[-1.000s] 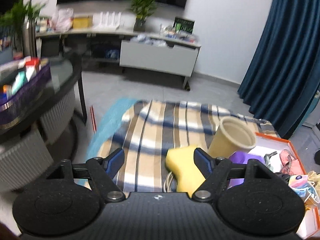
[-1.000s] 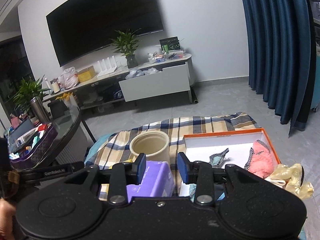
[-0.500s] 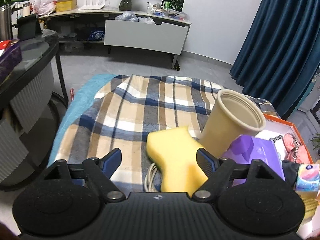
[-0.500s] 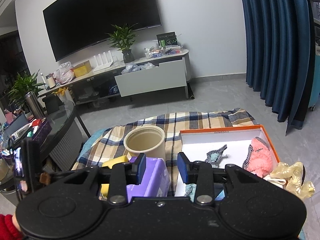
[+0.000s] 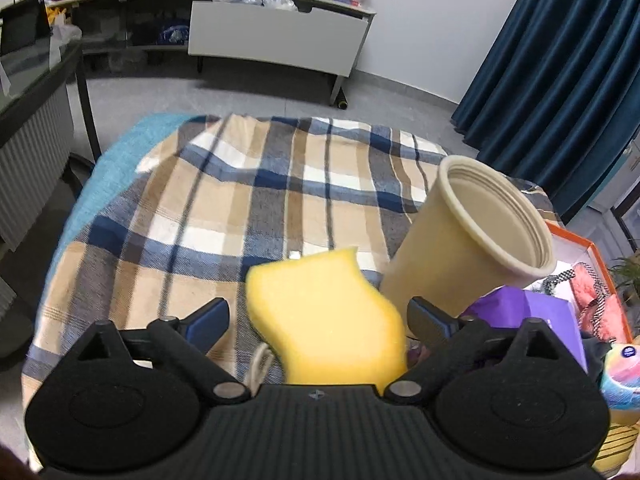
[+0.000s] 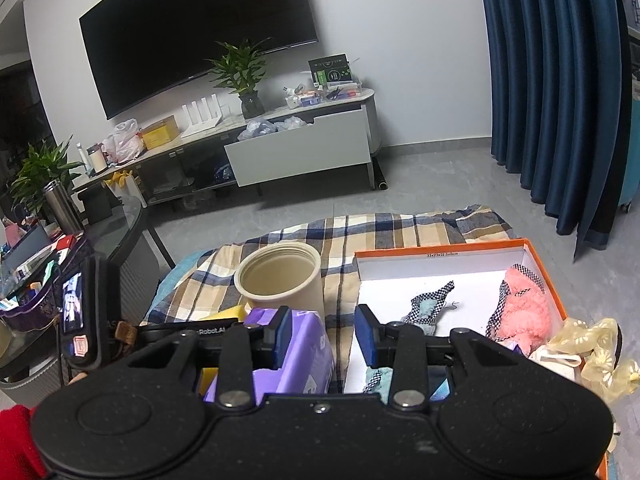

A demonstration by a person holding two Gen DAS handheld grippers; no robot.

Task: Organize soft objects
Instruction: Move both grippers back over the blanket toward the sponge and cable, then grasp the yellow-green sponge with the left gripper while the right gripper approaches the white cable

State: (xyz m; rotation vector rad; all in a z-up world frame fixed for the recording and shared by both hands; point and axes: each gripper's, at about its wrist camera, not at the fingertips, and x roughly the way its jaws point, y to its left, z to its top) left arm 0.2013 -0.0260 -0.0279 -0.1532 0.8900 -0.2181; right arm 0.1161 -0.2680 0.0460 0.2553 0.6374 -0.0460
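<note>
A yellow sponge (image 5: 324, 312) lies on the plaid blanket (image 5: 240, 208), its near end between the fingers of my left gripper (image 5: 318, 316). The jaws are opening wide, with a gap on each side of the sponge and no pad touching it. A cream cup (image 5: 472, 240) stands upright just right of the sponge. My right gripper (image 6: 323, 334) hovers open with nothing between its fingers, its left finger over a purple tissue pack (image 6: 304, 344). From this side the cup (image 6: 280, 280) and a corner of the sponge (image 6: 228, 314) show beyond the pack.
An orange-rimmed box (image 6: 540, 264) at the right holds a pink fluffy item (image 6: 524, 312) and checked fabric pieces. A pale yellow sheer scrunchie (image 6: 592, 344) lies beside it. A white cord (image 5: 260, 364) pokes from under the sponge. A dark glass table (image 6: 120, 232) stands left.
My left gripper has come down and forward over the sponge, tilting lower, and its jaws have spread wider around it. The right gripper has stayed put.
</note>
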